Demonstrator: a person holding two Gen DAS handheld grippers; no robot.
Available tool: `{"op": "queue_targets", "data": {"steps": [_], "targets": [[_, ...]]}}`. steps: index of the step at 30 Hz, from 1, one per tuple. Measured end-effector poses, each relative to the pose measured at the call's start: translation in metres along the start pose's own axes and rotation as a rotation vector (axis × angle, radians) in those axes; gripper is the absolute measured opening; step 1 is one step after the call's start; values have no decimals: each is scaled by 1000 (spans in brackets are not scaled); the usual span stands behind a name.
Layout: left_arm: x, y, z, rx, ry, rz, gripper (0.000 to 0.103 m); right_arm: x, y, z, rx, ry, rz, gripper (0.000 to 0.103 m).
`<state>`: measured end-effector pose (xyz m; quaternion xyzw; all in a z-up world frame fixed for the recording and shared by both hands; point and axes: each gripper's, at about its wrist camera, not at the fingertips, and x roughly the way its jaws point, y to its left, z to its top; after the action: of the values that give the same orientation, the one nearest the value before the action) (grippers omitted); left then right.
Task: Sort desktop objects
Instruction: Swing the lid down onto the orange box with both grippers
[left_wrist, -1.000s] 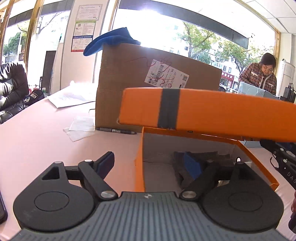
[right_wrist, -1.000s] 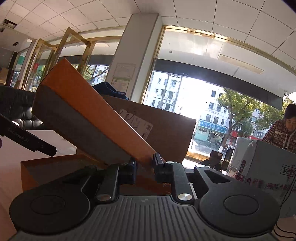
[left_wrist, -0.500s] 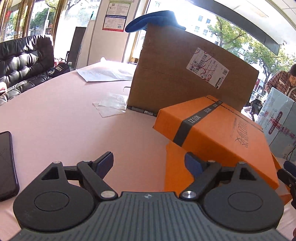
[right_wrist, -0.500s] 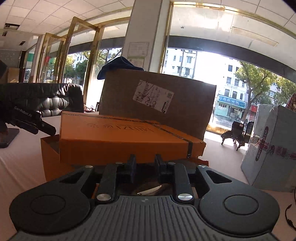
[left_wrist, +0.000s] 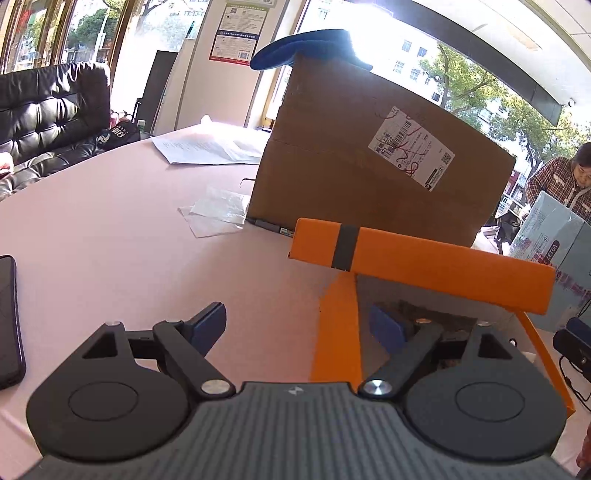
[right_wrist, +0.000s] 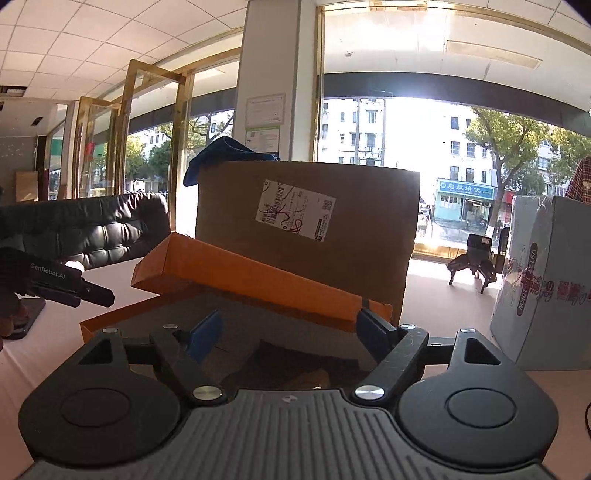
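Right tongs (right_wrist: 286, 334): jaws have just been opening, now wide, nothing gripped. Left tongs (left_wrist: 299, 325): wide apart, empty, straddling the near wall of the orange box (left_wrist: 338, 332). Orange lid (left_wrist: 421, 264) lies tilted across the box, in front of the cardboard carton (left_wrist: 369, 162), all on the tabletop (left_wrist: 110, 229).

Left gripper (left_wrist: 299, 326): fingers spread wide, nothing gripped. Right gripper (right_wrist: 291, 334): fingers just opened (blue pads bare).
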<state>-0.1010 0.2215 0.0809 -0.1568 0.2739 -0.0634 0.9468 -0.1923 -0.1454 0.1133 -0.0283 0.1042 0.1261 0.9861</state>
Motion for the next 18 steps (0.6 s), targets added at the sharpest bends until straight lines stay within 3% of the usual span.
{"op": "queue_targets", "data": {"steps": [3,6,10,12,16,18], "targets": [[-6,2,6,-59,7,-64,84,12,-21,8,118,47,32,83],[-8,-9,13,-77,64,-172,88,23,-47,20,283,88,80,85],[-1,-30,18,-115,137,-267,89,46,-84,39,435,117,82,92],[3,-39,21,-139,172,-300,89,61,-109,46,493,142,68,101],[16,-52,26,-215,227,-306,91,115,-171,38,814,328,242,101],[17,-57,26,-245,209,-286,91,135,-191,27,929,388,233,101]]}}
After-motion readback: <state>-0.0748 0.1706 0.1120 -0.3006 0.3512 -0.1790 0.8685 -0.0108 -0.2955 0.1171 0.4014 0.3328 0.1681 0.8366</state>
